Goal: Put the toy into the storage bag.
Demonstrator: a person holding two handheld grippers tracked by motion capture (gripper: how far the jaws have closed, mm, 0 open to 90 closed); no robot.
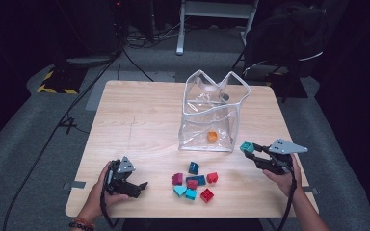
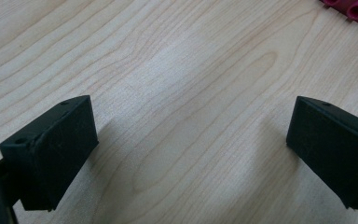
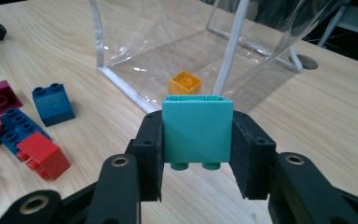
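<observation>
Done — orange brick (image 3: 185,83) inside clear bag (image 1: 214,113) | right gripper (image 3: 198,154) clamping teal brick (image 3: 197,128) just before it | left gripper (image 2: 191,149) wide open, empty | left — brick pile (image 1: 193,185) between grippers

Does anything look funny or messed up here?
Nothing is broken or spilled. Two small oddities: the teal brick in the right gripper is held upside down, studs pointing down, and the clear plastic bag has a crumpled, sagging rim. One orange brick sits inside.
</observation>
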